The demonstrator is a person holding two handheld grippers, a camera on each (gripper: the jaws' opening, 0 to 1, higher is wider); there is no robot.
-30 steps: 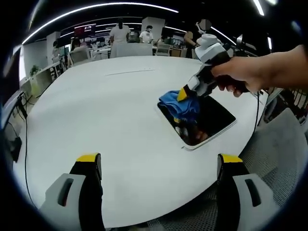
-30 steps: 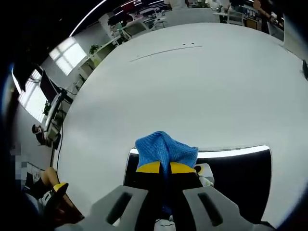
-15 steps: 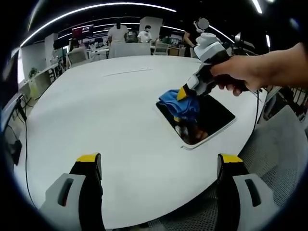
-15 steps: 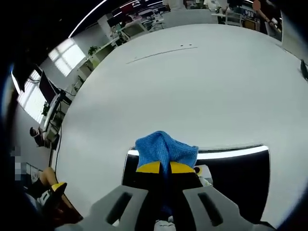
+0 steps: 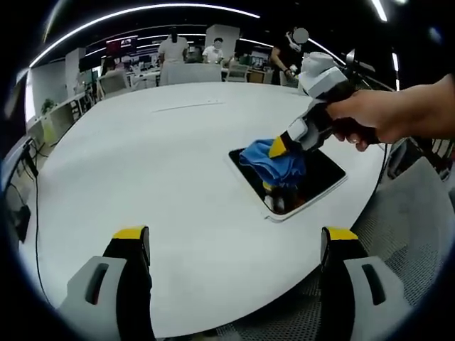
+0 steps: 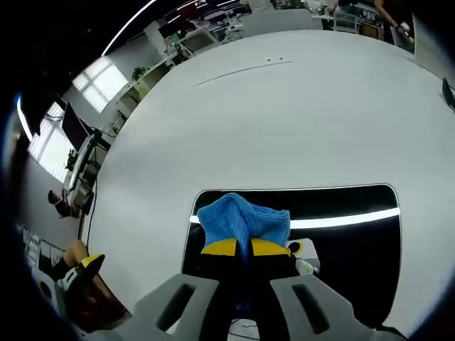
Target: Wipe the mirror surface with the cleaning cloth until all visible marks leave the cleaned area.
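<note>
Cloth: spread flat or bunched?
Bunched. The blue cloth is pinched in a wad by the right gripper, pressed onto the mirror.

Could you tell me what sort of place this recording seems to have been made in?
Most likely an open-plan office or lab: a large white round table in the foreground, desks with people standing in the background, long ceiling strip lights, and monitors by a window.

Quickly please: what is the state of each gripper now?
Left gripper: open, holding nothing.
Right gripper: shut on the blue cloth, over the mirror.
</note>
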